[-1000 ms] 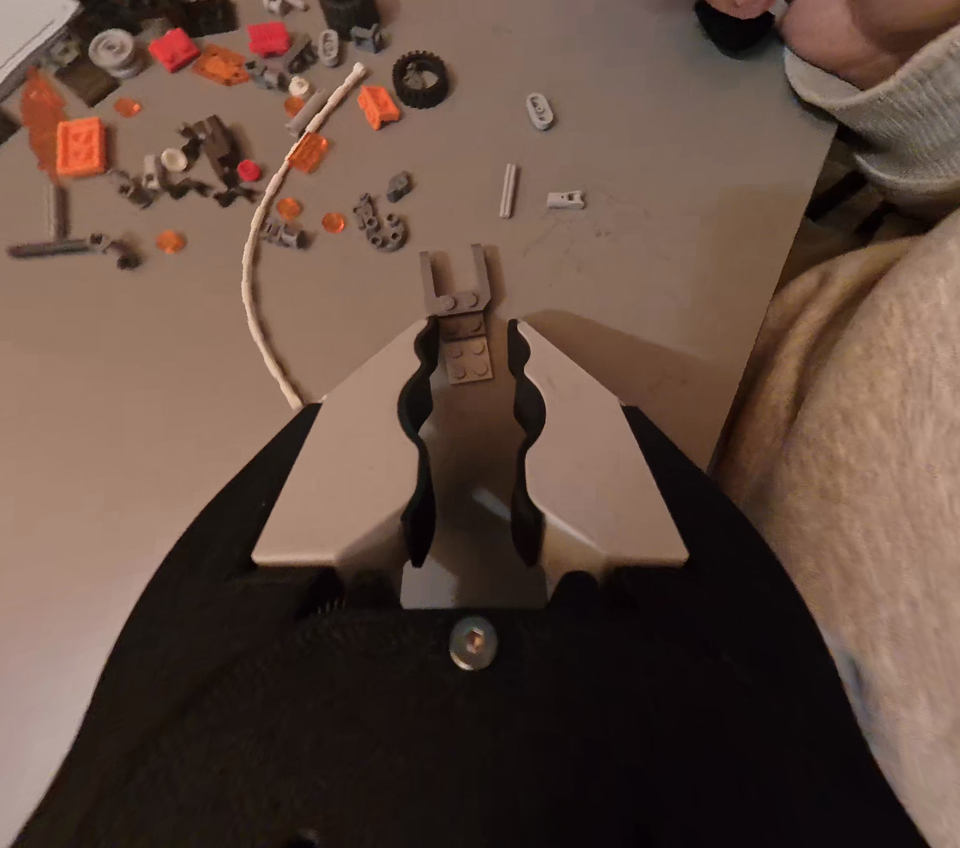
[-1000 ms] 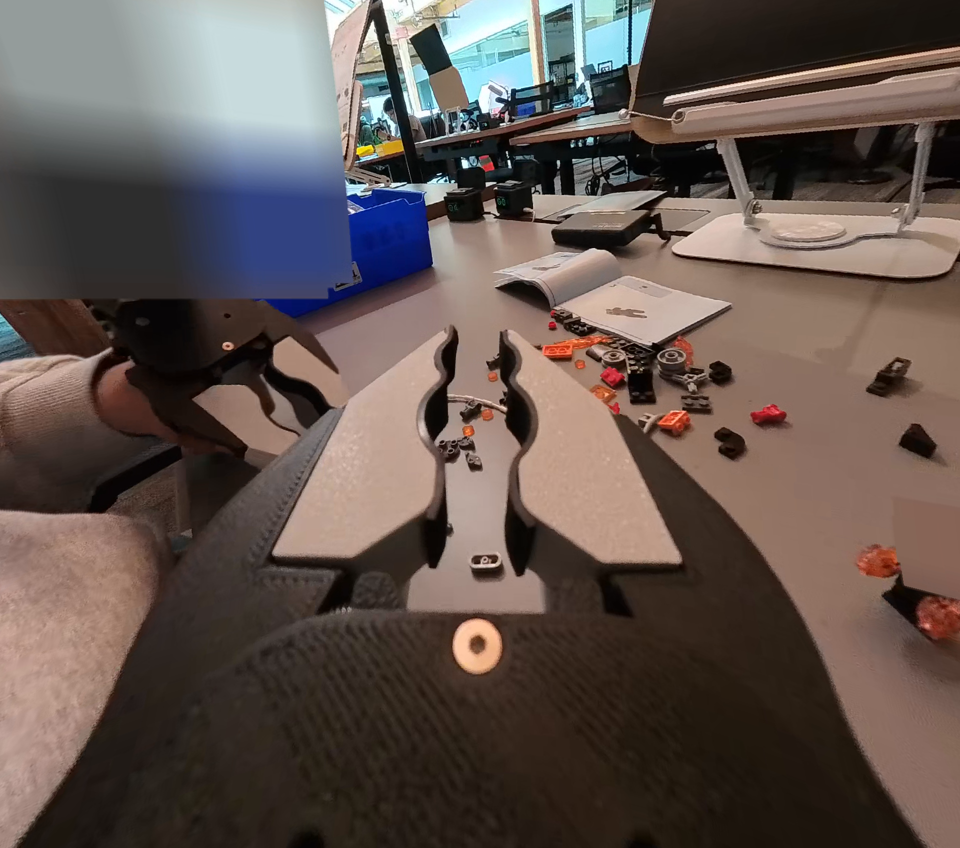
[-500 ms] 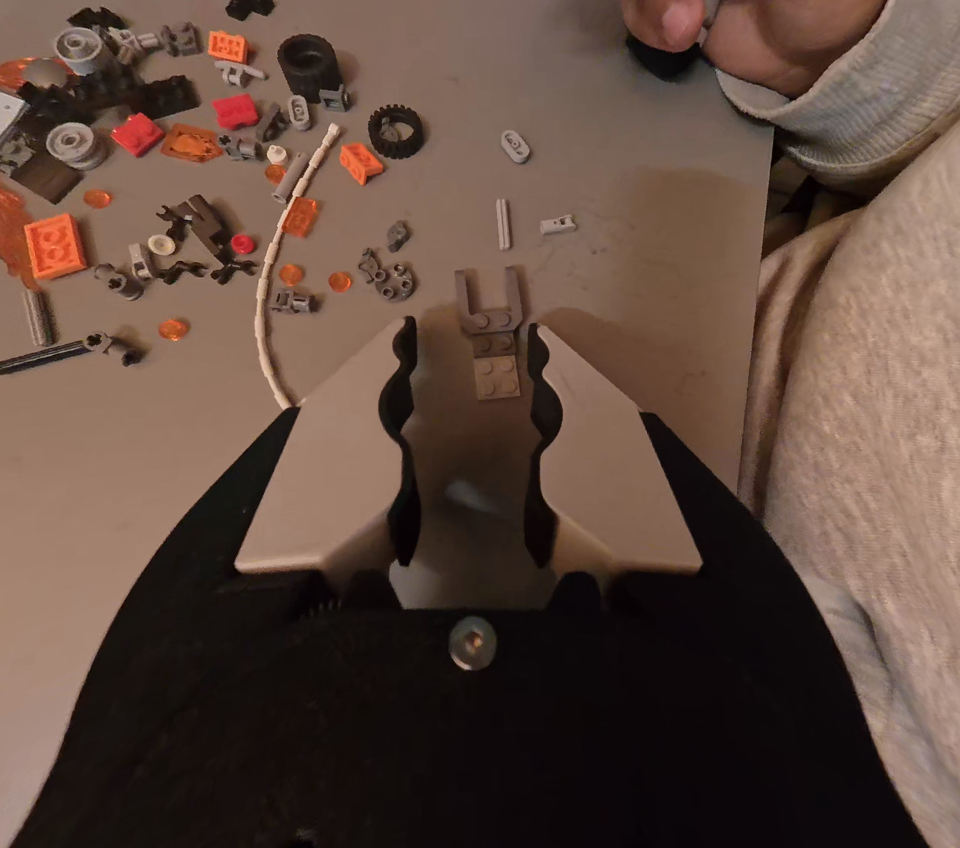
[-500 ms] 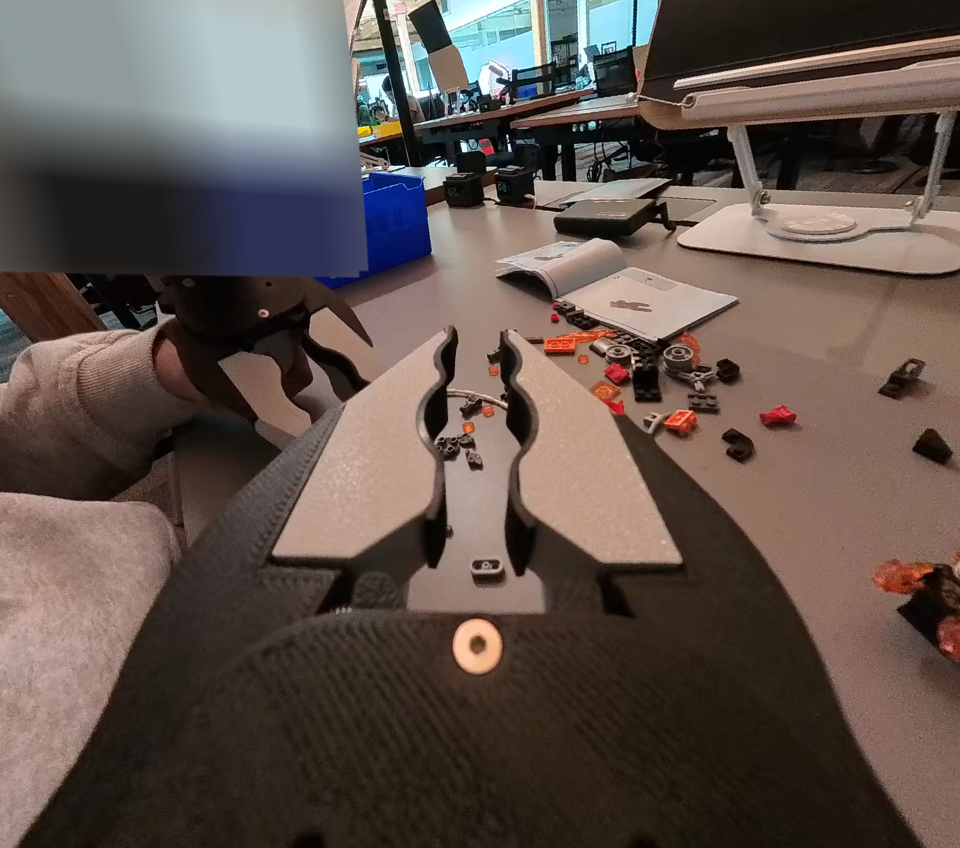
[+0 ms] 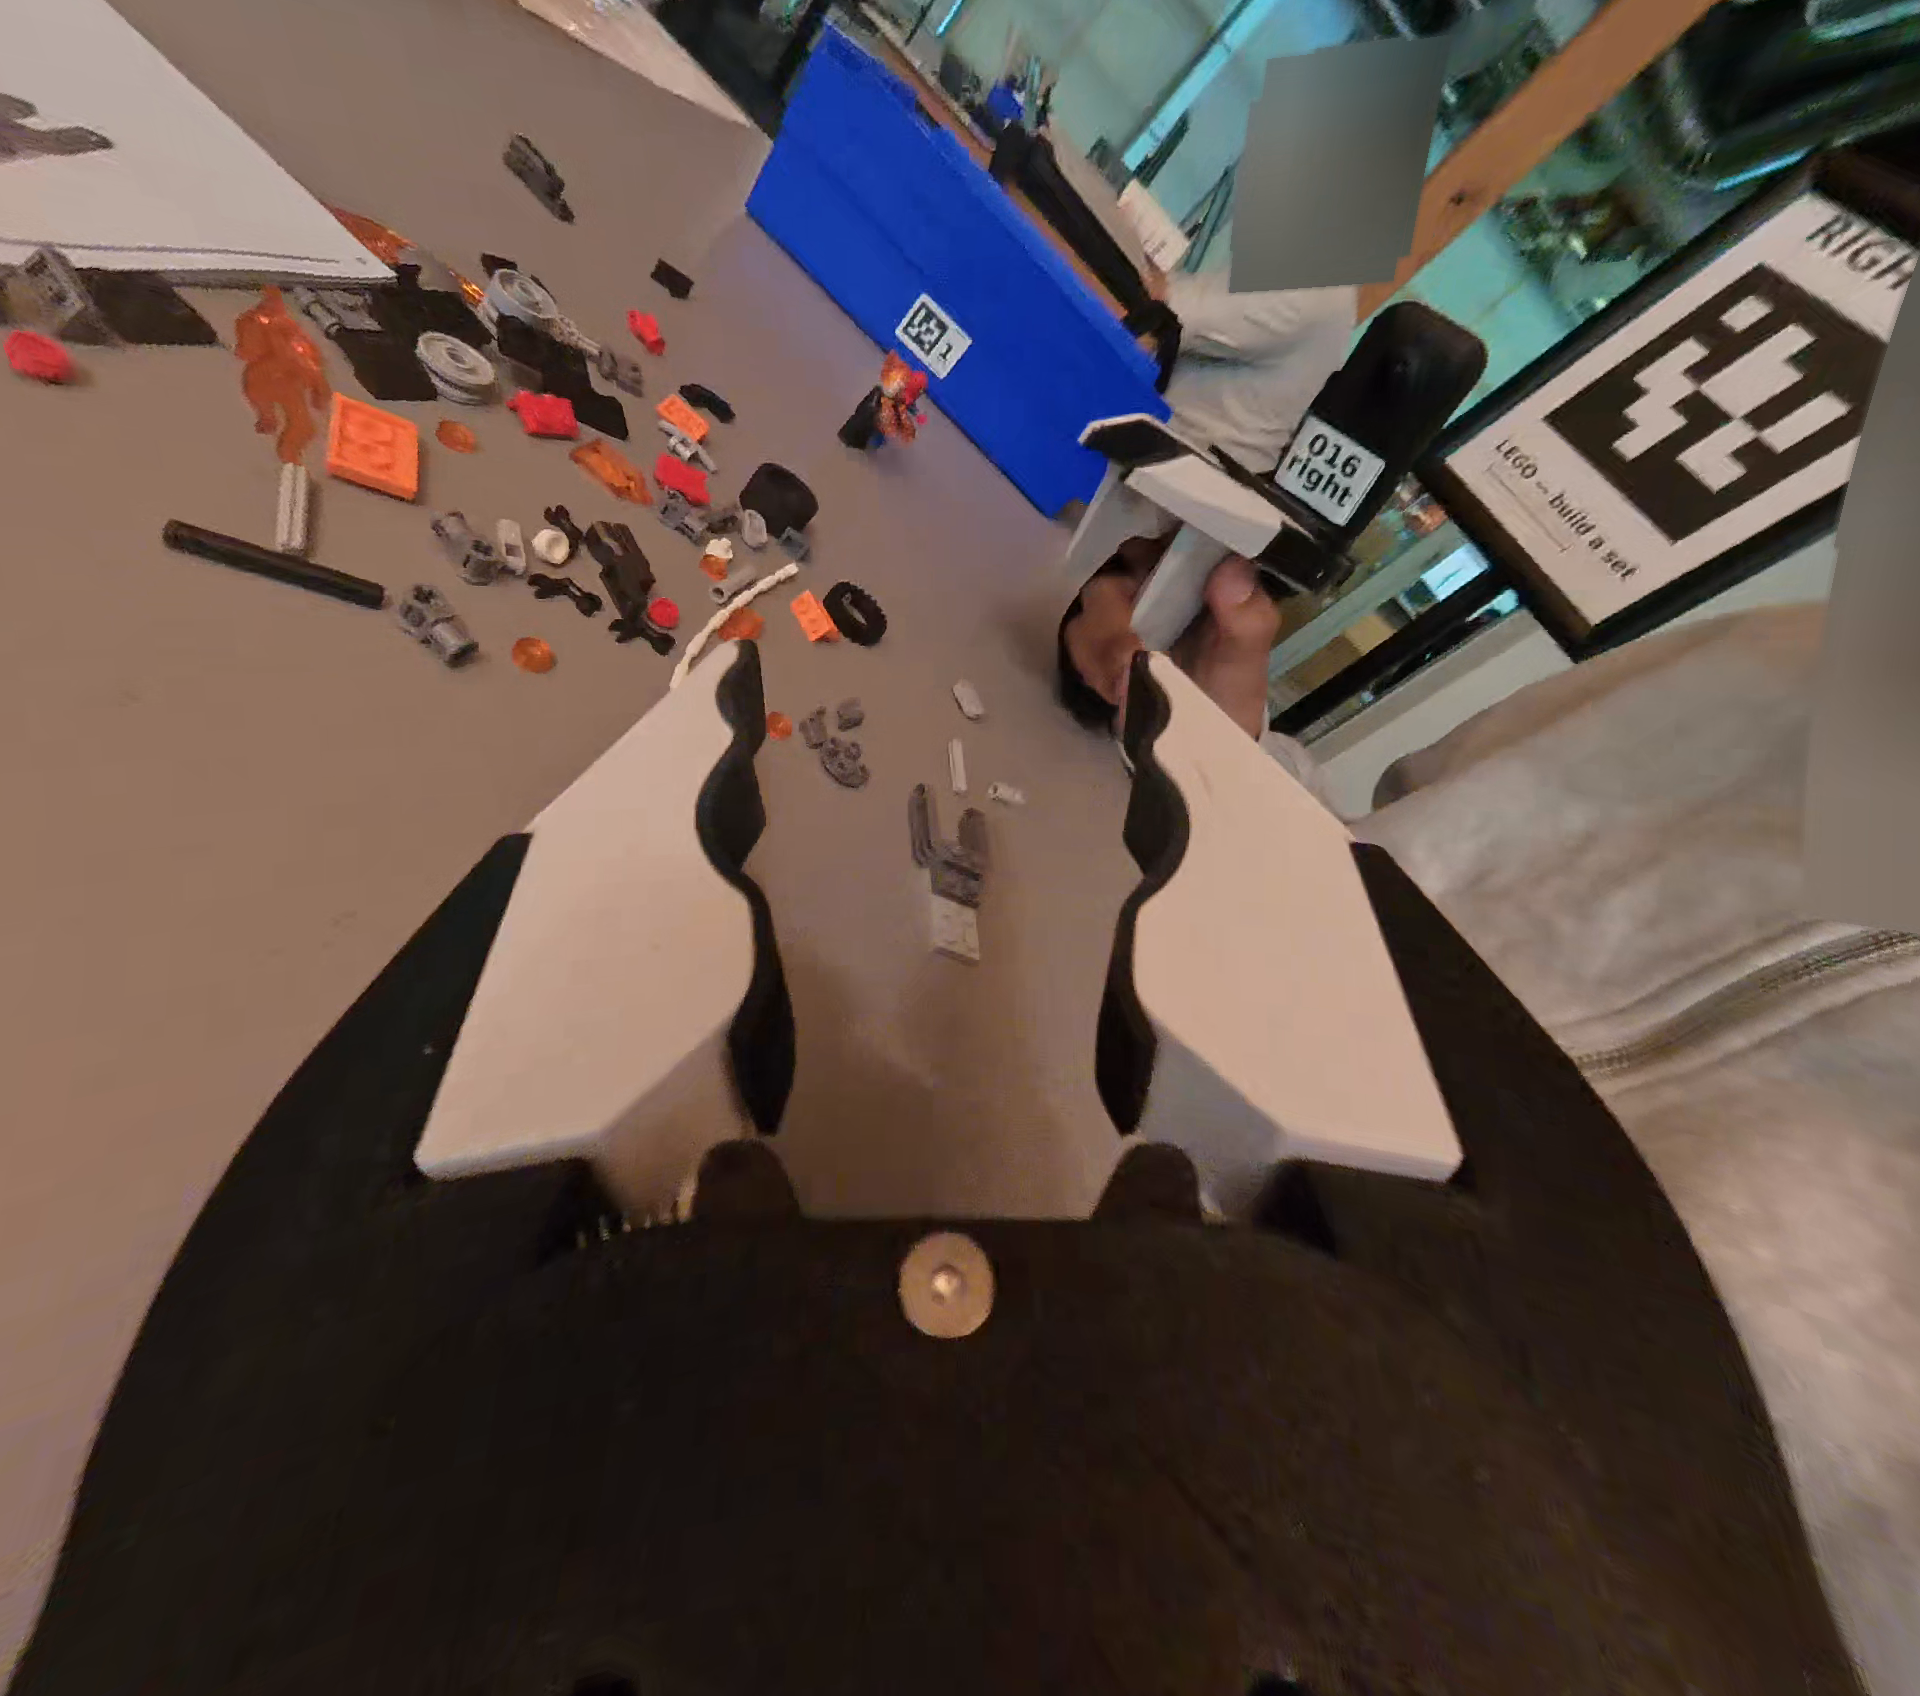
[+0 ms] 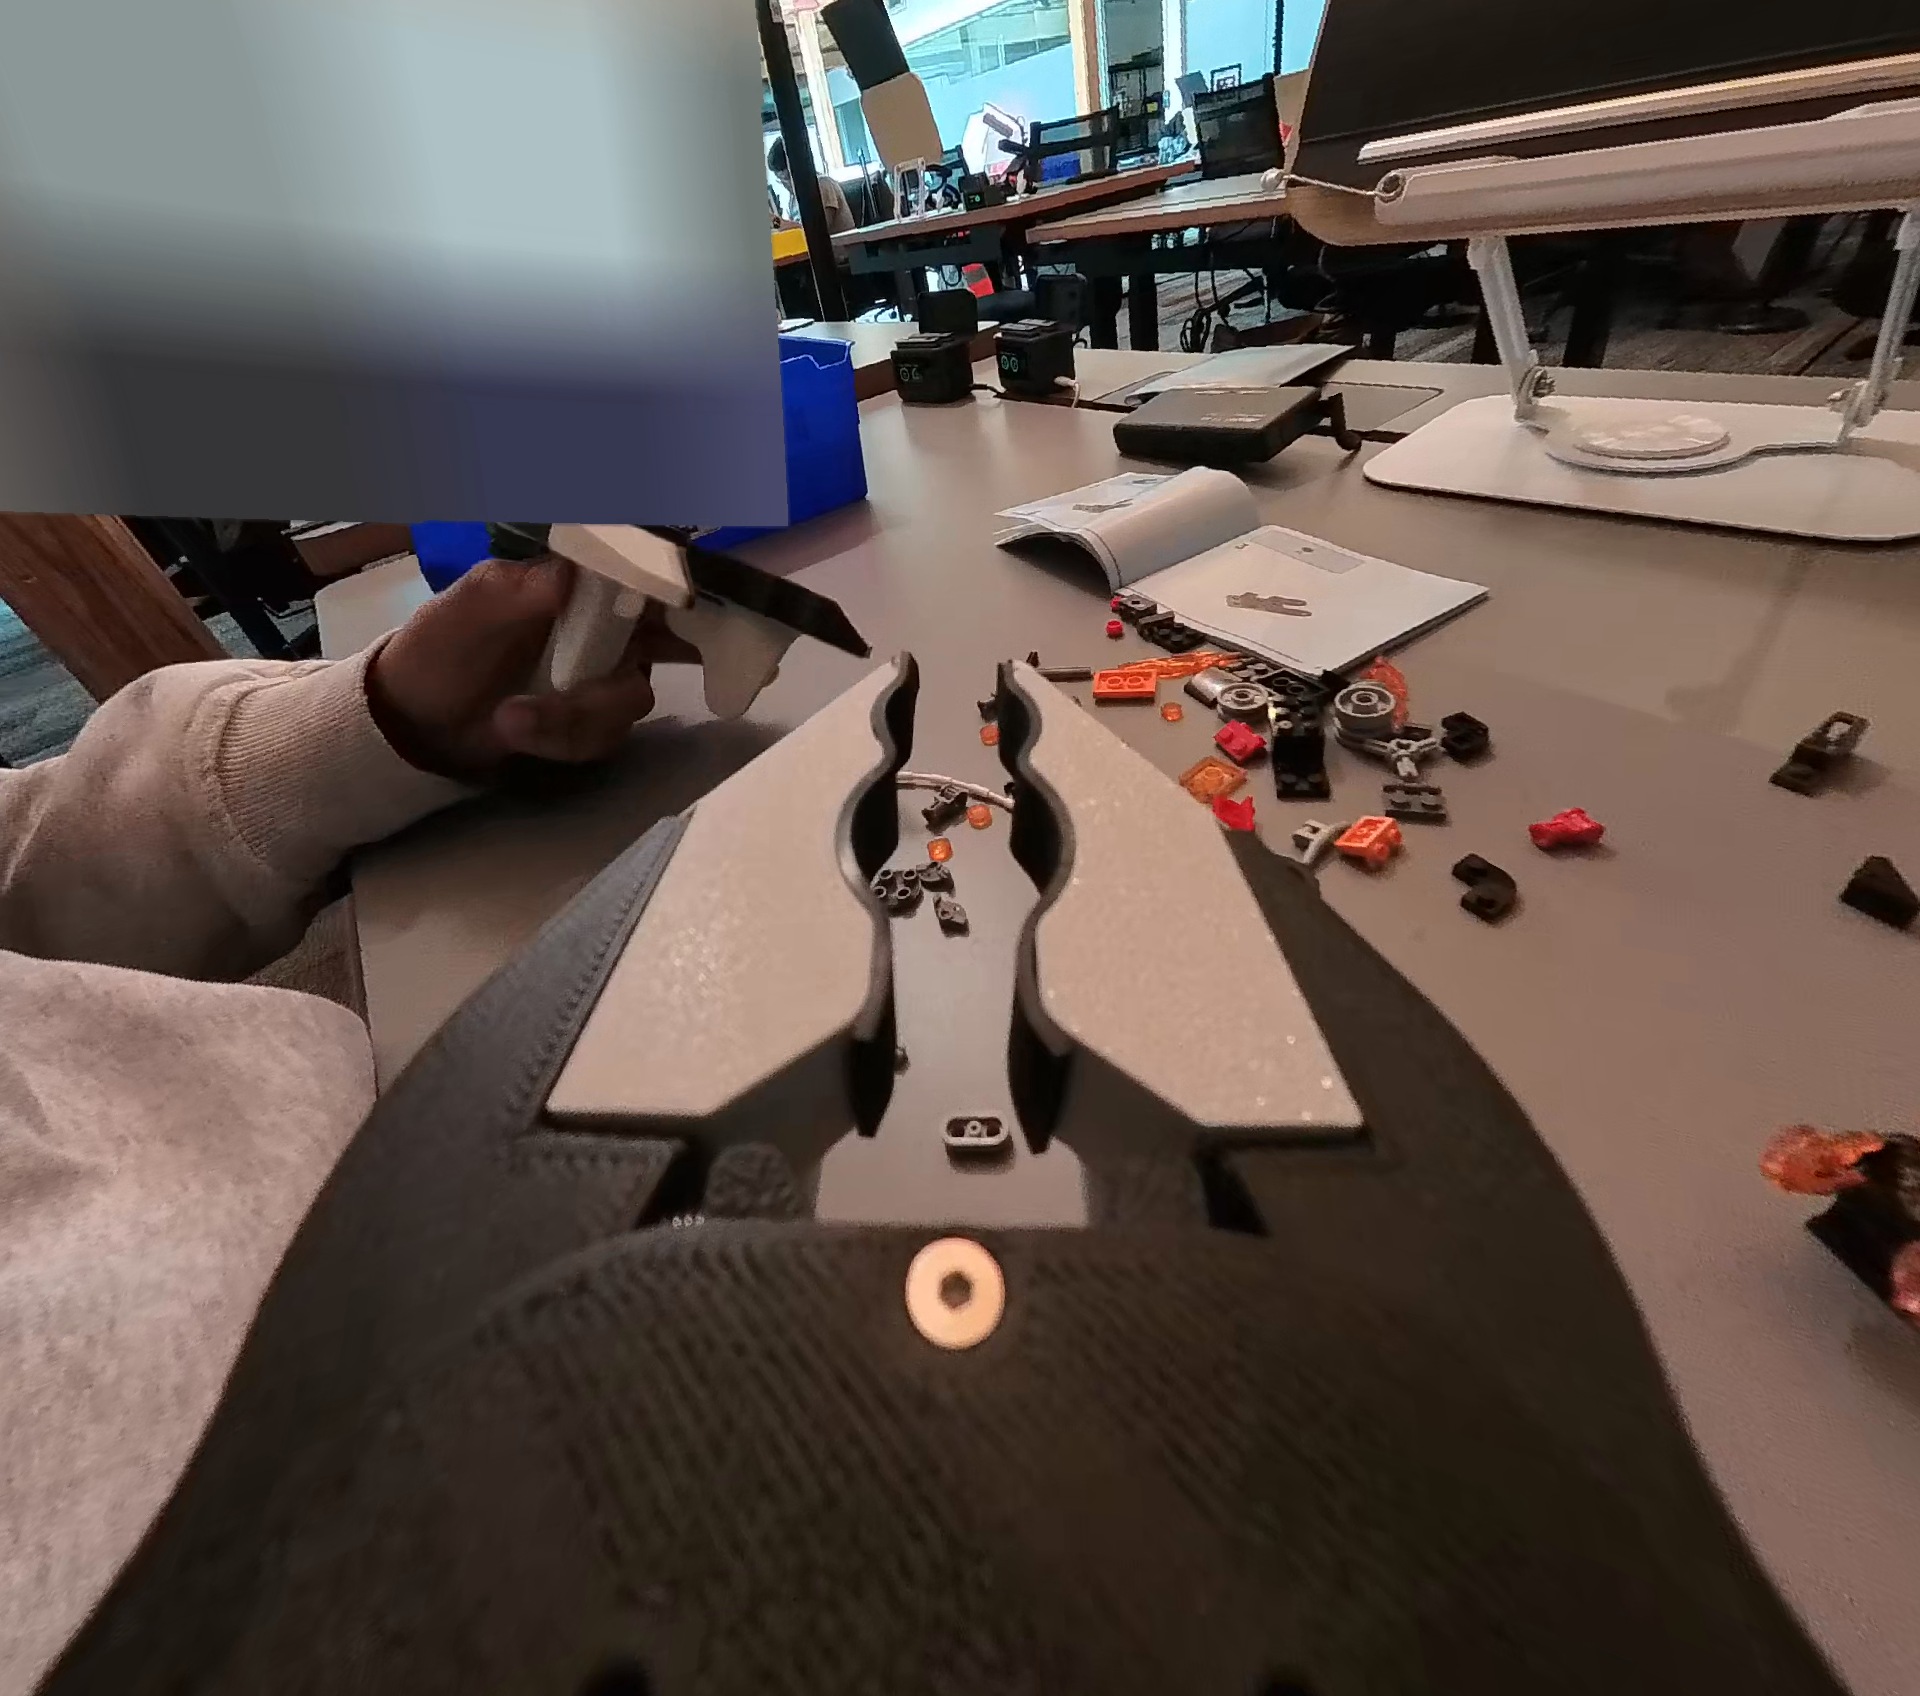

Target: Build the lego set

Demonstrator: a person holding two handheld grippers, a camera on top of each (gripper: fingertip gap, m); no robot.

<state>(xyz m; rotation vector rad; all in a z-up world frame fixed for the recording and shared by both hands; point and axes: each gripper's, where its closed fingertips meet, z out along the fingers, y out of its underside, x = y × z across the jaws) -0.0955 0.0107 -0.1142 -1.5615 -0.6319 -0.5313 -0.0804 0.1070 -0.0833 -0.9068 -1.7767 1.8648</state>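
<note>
Grey assembly lying between spread left gripper fingers

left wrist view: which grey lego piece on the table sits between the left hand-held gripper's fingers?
The grey forked plate assembly, alone on the table in the open gap of the left hand-held gripper. The small grey cluster lies farther out.

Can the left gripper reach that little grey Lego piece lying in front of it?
Probably yes. The left gripper is open wide, and the grey piece lies on the table between its fingers with nothing lying over it.
</note>
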